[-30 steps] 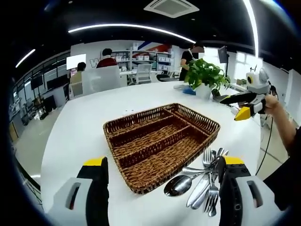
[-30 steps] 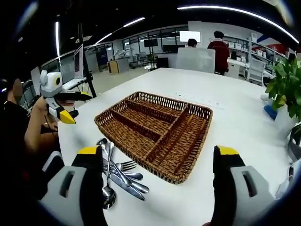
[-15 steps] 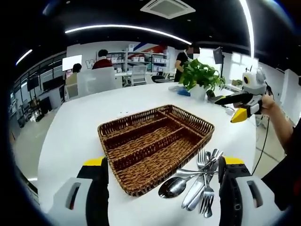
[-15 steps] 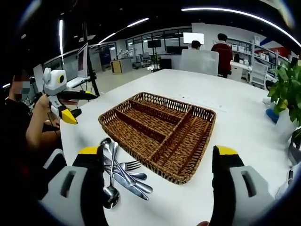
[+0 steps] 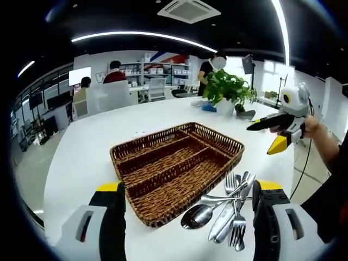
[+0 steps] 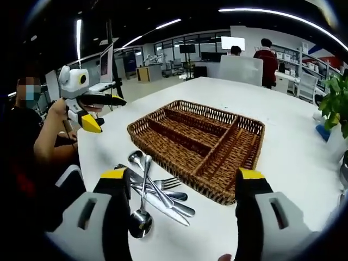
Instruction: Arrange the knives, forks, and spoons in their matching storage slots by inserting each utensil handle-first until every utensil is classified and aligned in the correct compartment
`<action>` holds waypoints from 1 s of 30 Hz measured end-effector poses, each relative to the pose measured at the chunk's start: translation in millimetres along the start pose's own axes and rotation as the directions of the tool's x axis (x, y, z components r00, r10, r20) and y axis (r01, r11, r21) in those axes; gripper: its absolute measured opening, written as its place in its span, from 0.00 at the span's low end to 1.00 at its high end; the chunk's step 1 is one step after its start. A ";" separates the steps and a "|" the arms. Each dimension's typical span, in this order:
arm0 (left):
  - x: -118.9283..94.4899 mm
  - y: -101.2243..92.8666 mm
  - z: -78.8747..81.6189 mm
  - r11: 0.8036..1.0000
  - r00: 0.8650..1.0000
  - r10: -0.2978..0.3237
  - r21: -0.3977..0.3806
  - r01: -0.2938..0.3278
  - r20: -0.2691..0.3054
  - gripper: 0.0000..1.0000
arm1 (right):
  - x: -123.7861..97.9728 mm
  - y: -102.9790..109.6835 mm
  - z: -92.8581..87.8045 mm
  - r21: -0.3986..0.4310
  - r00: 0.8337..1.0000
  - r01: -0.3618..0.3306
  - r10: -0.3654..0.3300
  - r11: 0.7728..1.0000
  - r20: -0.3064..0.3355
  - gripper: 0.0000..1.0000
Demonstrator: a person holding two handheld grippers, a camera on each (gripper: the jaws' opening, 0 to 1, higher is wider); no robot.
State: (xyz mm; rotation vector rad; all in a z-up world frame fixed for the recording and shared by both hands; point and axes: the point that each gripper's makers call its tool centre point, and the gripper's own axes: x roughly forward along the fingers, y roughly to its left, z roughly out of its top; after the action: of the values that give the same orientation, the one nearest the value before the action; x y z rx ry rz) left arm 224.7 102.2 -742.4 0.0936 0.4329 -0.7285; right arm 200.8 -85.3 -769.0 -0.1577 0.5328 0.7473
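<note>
Utensils (image 5: 228, 209) heaped loose on white table (image 5: 81, 157), touching near right edge of wicker tray (image 5: 174, 168): spoons, forks, knife crossed over each other. In your right gripper view same pile (image 6: 152, 193) sits at tray's (image 6: 198, 144) near left side. Tray compartments bare wicker. Your left gripper (image 5: 187, 198) spread wide, grasping nothing, low over table before tray. Your right gripper (image 6: 176, 187) likewise spread, nothing between jaws. Potted plant (image 5: 225, 89) far right on table.
</note>
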 end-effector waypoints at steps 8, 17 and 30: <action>-0.3 3.1 1.9 1.000 1.000 0.006 0.007 -0.007 0.010 0.99 | 15.5 27.9 -21.5 0.007 0.997 -0.068 0.068 0.998 0.019 0.60; -4.6 5.2 4.7 1.000 0.999 0.014 0.005 -0.014 0.032 0.98 | 26.3 48.9 -31.1 0.050 0.987 -0.138 0.133 0.989 0.091 0.46; -4.4 4.0 1.8 1.000 0.999 0.020 0.005 -0.020 0.033 0.97 | 44.4 68.6 -66.5 0.009 0.990 -0.127 0.126 0.992 0.064 0.29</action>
State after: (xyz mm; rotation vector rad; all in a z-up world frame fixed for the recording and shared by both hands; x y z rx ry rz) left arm 225.0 107.6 -739.2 0.0906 0.3981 -0.7106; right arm 154.0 -29.8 -845.4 -0.0884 0.4902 0.8700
